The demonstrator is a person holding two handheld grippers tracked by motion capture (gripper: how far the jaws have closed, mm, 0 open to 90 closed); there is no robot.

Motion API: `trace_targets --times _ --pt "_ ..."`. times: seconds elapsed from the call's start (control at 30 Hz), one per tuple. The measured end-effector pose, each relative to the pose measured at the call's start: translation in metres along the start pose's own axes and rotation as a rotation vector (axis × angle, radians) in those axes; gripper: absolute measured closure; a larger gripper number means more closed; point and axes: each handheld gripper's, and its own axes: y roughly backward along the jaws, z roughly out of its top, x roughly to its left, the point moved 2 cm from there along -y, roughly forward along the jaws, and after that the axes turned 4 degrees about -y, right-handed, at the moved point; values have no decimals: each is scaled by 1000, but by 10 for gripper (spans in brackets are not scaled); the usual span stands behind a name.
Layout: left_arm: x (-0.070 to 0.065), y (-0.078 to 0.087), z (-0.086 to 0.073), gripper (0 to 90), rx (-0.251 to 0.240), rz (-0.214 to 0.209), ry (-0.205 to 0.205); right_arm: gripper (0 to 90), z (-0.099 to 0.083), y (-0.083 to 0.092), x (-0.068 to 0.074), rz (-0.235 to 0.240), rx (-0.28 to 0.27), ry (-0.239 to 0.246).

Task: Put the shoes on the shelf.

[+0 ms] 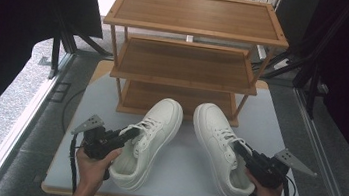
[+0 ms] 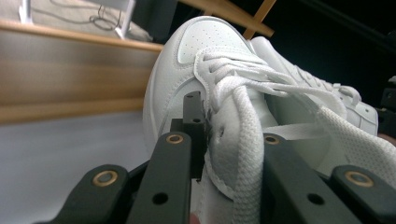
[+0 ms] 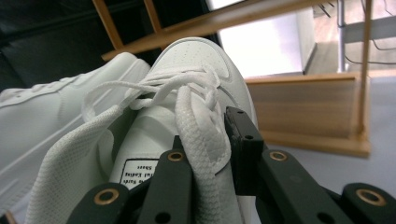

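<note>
High view: one wooden shoe rack [image 1: 188, 54] stands at the far end of the grey worktop [image 1: 183, 172], with three shelves counted top to bottom, all three bare. In front of it lie two white sneakers, toes toward the rack and heels toward the person. The left sneaker [image 1: 149, 140] and the right sneaker [image 1: 217, 146] sit side by side, near each other but apart. Two hands come in from the bottom edge, each holding one gripper. The left gripper [image 1: 130, 134] reaches into the left sneaker's collar at its outer side; the right gripper [image 1: 241, 149] does the same at the right sneaker.

Left gripper view: the two black jaws are pinched on the left sneaker's [image 2: 205, 88] side wall beside the laces, one jaw inside the shoe and one outside. The other sneaker [image 2: 322, 93] lies behind it.

Right gripper view: the jaws clamp the right sneaker's [image 3: 196, 93] collar edge and a lace. The left sneaker [image 3: 56, 112] lies alongside, the rack's [image 3: 308, 107] bottom shelf beyond.
</note>
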Motion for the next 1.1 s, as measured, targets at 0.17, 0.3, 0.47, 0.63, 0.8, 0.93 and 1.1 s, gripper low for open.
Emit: trace_targets --times 0.17,0.3,0.47,0.63,0.8,0.93,1.1 --pt "-7 -4 15 815 -35 -34 13 797 15 -2 10 31 -32 -30" --pt "-15 -7 31 815 -52 -42 -12 798 30 -3 18 50 -62 -44" --pt "-16 -11 49 815 -82 -50 7 798 46 -4 25 42 -94 -54" --pt "-19 -14 66 815 -100 -38 -11 799 60 -8 28 35 -117 -61" --pt "-23 -19 78 815 -109 -22 -33 799 71 -12 30 29 -122 -72" --pt "-21 -22 85 816 -118 -26 -11 799 80 -17 32 19 -135 -80" --pt "-18 -27 96 815 -129 -24 15 799 94 -25 34 10 -138 -78"
